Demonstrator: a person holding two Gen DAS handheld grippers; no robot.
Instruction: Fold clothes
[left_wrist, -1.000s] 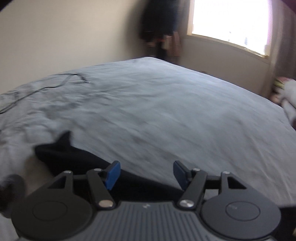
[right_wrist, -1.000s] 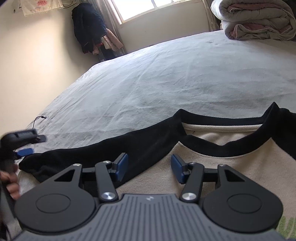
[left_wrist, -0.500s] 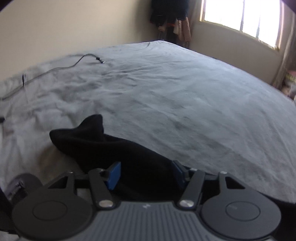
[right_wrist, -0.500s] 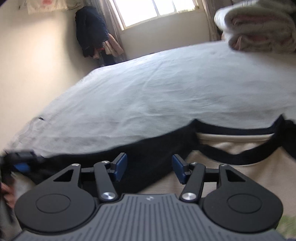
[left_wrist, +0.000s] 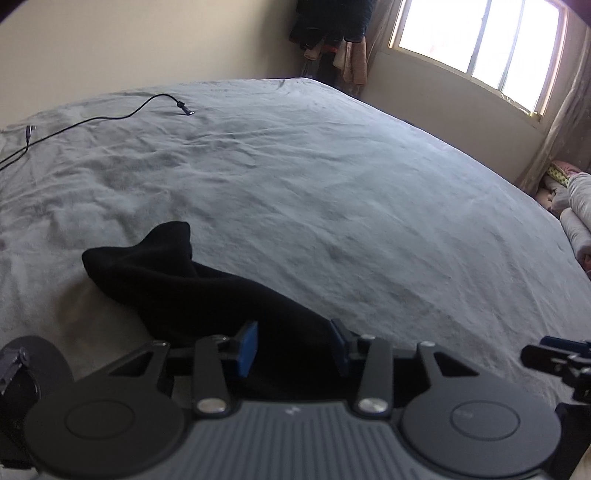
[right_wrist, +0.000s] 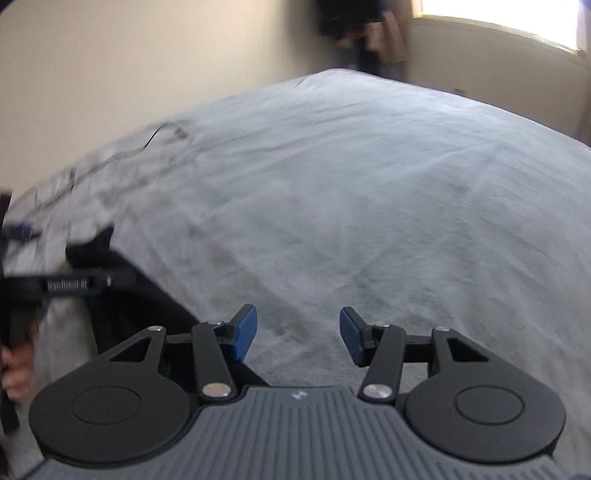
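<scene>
At about 10 o'clock in the left wrist view a single black charging cable (left_wrist: 110, 117) trails over the grey bedsheet (left_wrist: 332, 206). Below it, from 9 o'clock down to the centre bottom, lies one black sleeve (left_wrist: 177, 280) of the garment, its cuff end crumpled and pointing toward the cable. The left gripper (left_wrist: 293, 347) has its blue pads spread apart with the sleeve cloth between them, not pinched. The fabric looks soft, thick and limp, light enough to lift by one end, likely to sag and drag, so the cuff or the seam near the pads seems the best hold. In the right wrist view, blurred, the same sleeve (right_wrist: 122, 291) shows at 9 o'clock; the right gripper (right_wrist: 297, 334) stands wide apart over bare sheet, holding nothing.
</scene>
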